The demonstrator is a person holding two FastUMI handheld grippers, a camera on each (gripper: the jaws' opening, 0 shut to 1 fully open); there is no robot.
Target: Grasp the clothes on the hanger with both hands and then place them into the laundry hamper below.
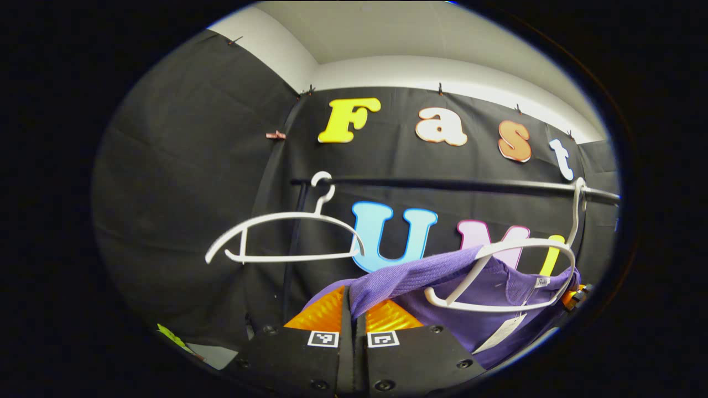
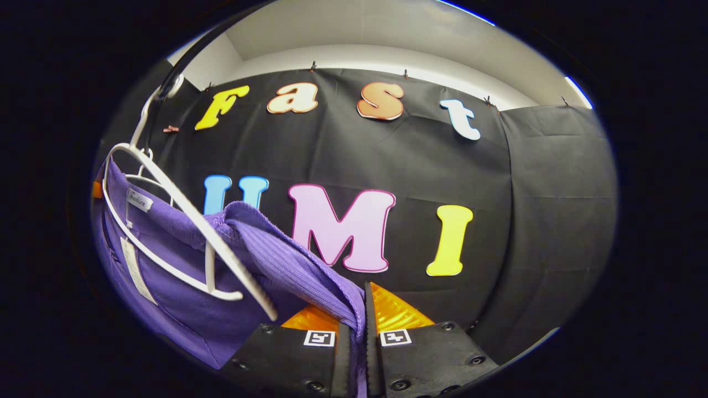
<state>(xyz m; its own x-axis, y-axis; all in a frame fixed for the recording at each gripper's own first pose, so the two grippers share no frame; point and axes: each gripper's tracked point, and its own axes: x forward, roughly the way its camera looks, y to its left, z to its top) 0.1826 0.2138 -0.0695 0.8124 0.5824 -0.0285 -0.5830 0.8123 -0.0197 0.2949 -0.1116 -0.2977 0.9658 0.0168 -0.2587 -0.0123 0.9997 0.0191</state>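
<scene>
A purple knit garment (image 1: 442, 282) hangs partly on a white hanger (image 1: 520, 271) on the black rail (image 1: 442, 184). My left gripper (image 1: 354, 315) is shut on one shoulder of the garment, pulled off the hanger's arm. In the right gripper view, the same purple garment (image 2: 182, 265) drapes from the white hanger (image 2: 182, 237), and my right gripper (image 2: 362, 320) is shut on its other shoulder, the cloth pinched between the fingers. A white tag (image 2: 131, 271) dangles inside the collar.
A second, bare white hanger (image 1: 287, 237) hangs on the rail to the left of the garment. Black cloth walls close in behind and on both sides. The other gripper (image 1: 578, 296) peeks out past the garment's far edge.
</scene>
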